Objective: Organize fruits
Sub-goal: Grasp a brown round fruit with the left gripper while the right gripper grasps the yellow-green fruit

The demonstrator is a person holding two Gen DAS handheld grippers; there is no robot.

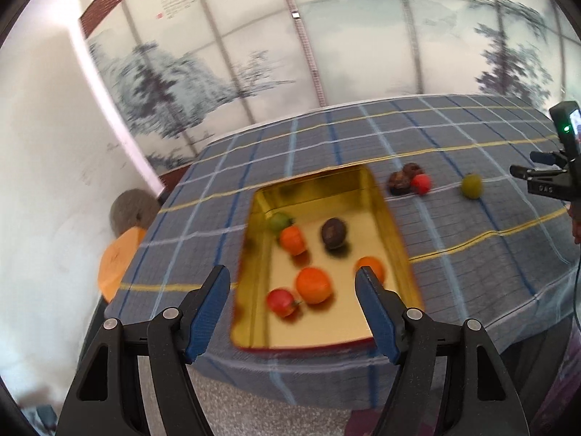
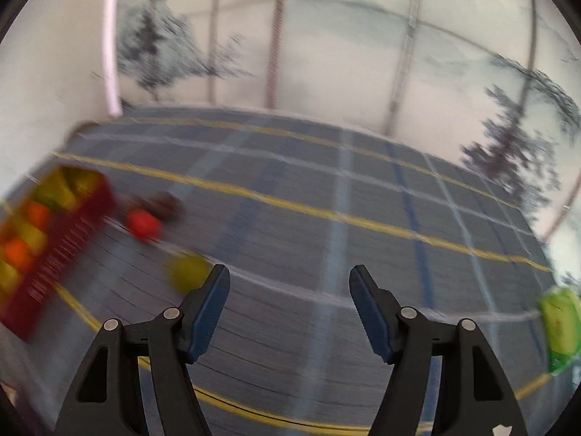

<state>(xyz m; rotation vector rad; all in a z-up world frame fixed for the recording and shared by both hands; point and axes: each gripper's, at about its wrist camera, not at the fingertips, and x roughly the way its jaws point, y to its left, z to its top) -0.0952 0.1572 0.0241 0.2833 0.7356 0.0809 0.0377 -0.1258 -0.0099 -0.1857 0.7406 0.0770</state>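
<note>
Wide bare cloth on the bench [image 2: 326,218] ahead of the right tongs [image 2: 289,279], open and empty. Only a yellow-green fruit [image 2: 187,272] just beside the left tip; red and brown fruits [image 2: 143,223] crowded beside the tin's wall [image 2: 61,250].

my left tongs [image 1: 293,279] have glossy black plastic arms with triangular cut-outs and round silver rivets at the pivots, tipped with blue ribbed pads [image 1: 212,312]. my right tongs [image 2: 289,278] are built the same: black linkage, silver rivets, blue textured pads [image 2: 370,312] on both fingers.
</note>
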